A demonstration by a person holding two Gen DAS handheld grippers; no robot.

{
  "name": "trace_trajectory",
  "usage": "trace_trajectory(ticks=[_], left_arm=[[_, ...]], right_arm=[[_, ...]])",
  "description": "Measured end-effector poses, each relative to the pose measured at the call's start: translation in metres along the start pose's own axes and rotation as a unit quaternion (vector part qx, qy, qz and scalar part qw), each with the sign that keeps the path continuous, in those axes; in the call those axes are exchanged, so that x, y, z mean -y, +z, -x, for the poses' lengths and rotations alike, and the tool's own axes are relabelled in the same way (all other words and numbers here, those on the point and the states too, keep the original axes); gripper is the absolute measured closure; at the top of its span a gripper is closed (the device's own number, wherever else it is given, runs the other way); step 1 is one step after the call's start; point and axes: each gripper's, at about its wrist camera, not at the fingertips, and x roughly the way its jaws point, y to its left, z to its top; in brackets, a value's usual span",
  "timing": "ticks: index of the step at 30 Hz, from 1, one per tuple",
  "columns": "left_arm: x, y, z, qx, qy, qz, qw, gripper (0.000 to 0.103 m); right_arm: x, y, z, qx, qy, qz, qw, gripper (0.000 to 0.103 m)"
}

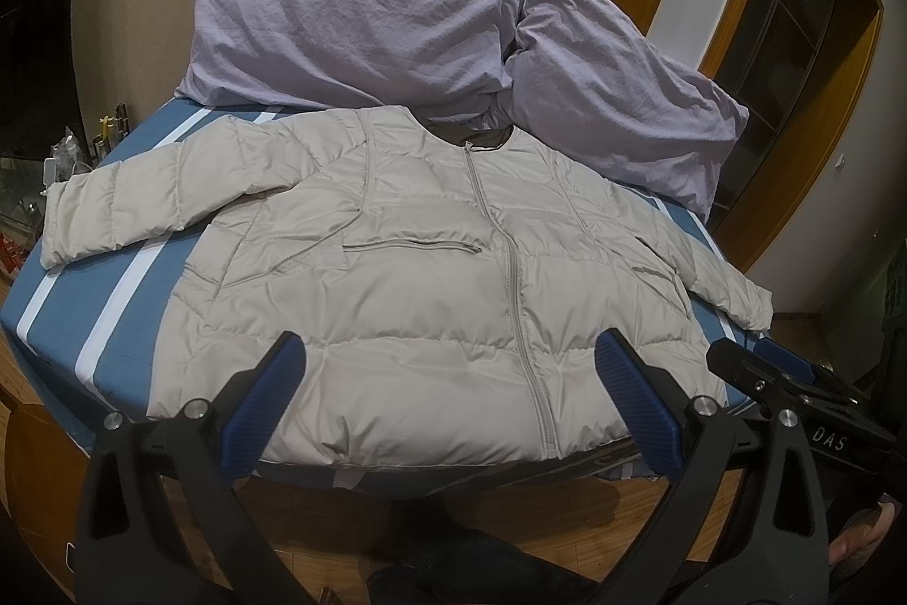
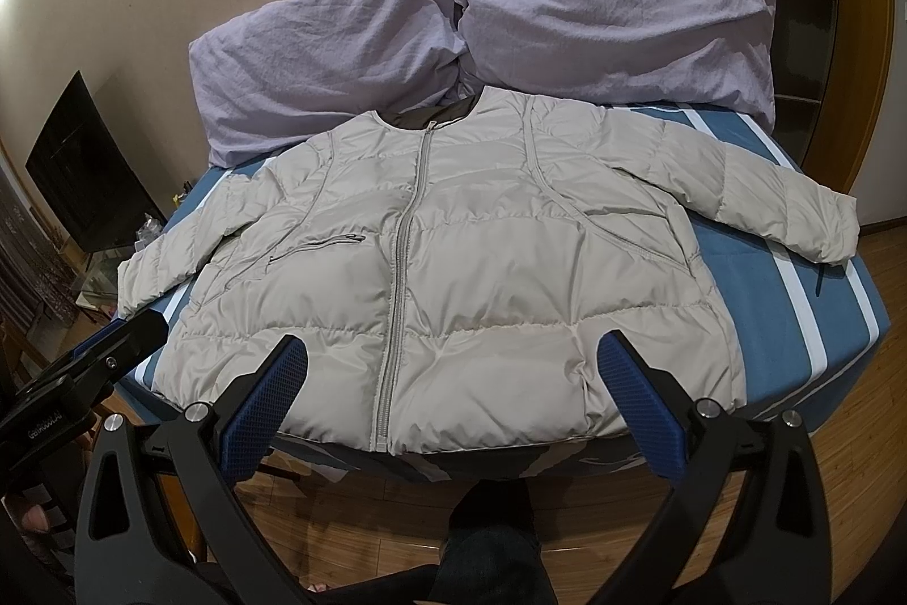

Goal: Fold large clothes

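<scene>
The bed filled most of both views, its blue sheet with white stripes left bare down each side and showing as a thin strip along the near edge, beyond which wooden floor lay open. Two crumpled lilac pillows leaned against the wall at the head, touching each other. The puffer jacket lay flat and face up in the middle of the bed, zipped shut, collar just under the pillows and hem reaching the near edge. Its pale grey shell was smooth, slightly shiny and quilted in puffy horizontal bands. One sleeve stretched out to the sheet's left edge; the other angled down toward the right edge.

The left gripper hovered over the hem, its jaws wide apart and holding nothing, its ribbed blue pads clear of the fabric. The right gripper hung the same way, spread wide and empty, above the hem near the zip's lower end. Each gripper appeared at the margin of the other's view.
</scene>
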Motion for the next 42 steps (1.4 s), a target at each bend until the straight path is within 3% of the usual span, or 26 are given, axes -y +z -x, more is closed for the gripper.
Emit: trace_trajectory(ticks=[20,26,37,42], left_arm=[[-0.001,0.000,0.000,-0.002,0.000,0.002,1.0000,0.002],[-0.007,0.004,-0.020,-0.006,0.000,0.015,0.9999,0.002],[-0.015,0.032,-0.065,-0.023,0.027,0.009,0.9993,0.002],[-0.022,0.048,-0.098,-0.034,0.041,0.008,0.9985,0.002]], right_arm=[[0.003,0.005,-0.005,-0.001,0.004,-0.005,1.000,0.001],[0.020,0.014,-0.020,-0.003,-0.007,-0.030,1.000,0.001],[0.093,0.053,-0.063,-0.027,-0.074,-0.107,0.991,0.001],[0.155,0.067,-0.088,-0.036,-0.124,-0.172,0.977,0.001]])
